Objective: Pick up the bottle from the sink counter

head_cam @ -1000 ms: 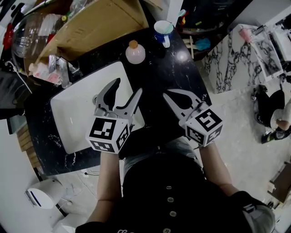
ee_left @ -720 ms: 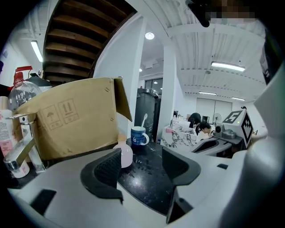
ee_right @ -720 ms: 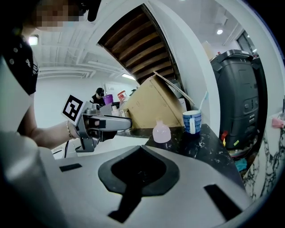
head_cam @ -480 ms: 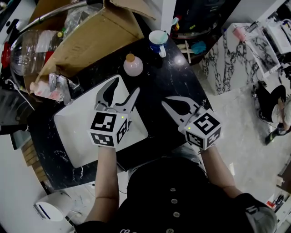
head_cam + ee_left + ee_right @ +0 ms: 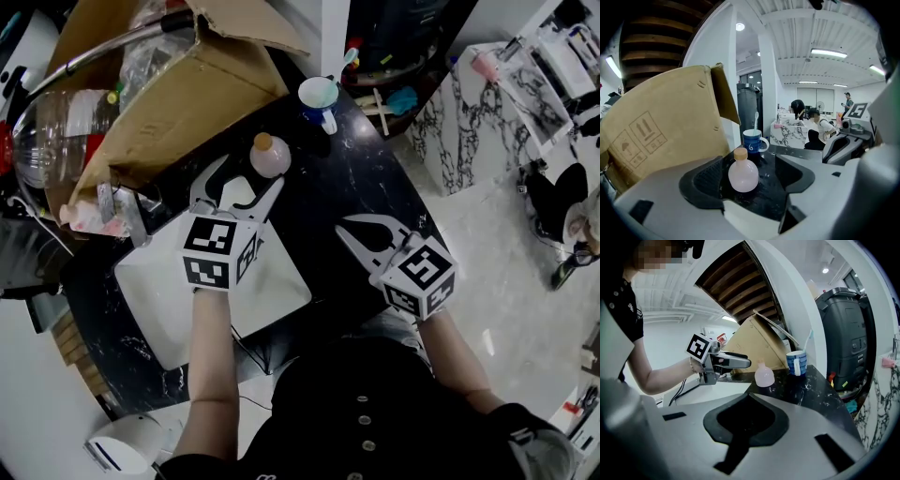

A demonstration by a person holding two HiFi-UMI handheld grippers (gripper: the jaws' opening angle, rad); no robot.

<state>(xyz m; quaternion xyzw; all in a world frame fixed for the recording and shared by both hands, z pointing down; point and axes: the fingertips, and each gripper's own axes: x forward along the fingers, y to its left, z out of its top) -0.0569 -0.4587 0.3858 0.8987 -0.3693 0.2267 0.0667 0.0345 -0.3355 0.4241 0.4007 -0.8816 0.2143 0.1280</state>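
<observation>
A small round pink bottle [image 5: 269,157] with a tan cap stands upright on the black sink counter [image 5: 356,178], behind the white basin [image 5: 159,291]. My left gripper [image 5: 247,180] reaches over the basin, and its jaws are opening. In the left gripper view the bottle [image 5: 743,174] stands between the two dark pads of the left gripper [image 5: 752,187]; neither pad touches it. My right gripper [image 5: 343,230] hangs over the counter's front right, well short of the bottle [image 5: 764,376]. Its tips meet at the right gripper [image 5: 752,396], and nothing is in it.
A blue mug [image 5: 317,94] holding a utensil stands just behind the bottle. A large open cardboard box [image 5: 178,94] rises close on the bottle's left. A clear plastic jug [image 5: 47,122] lies at far left. The counter's right edge drops to a pale floor [image 5: 506,309].
The left gripper has moved forward over the basin until its tips flank the bottle. The right gripper has stayed near the counter's front right.
</observation>
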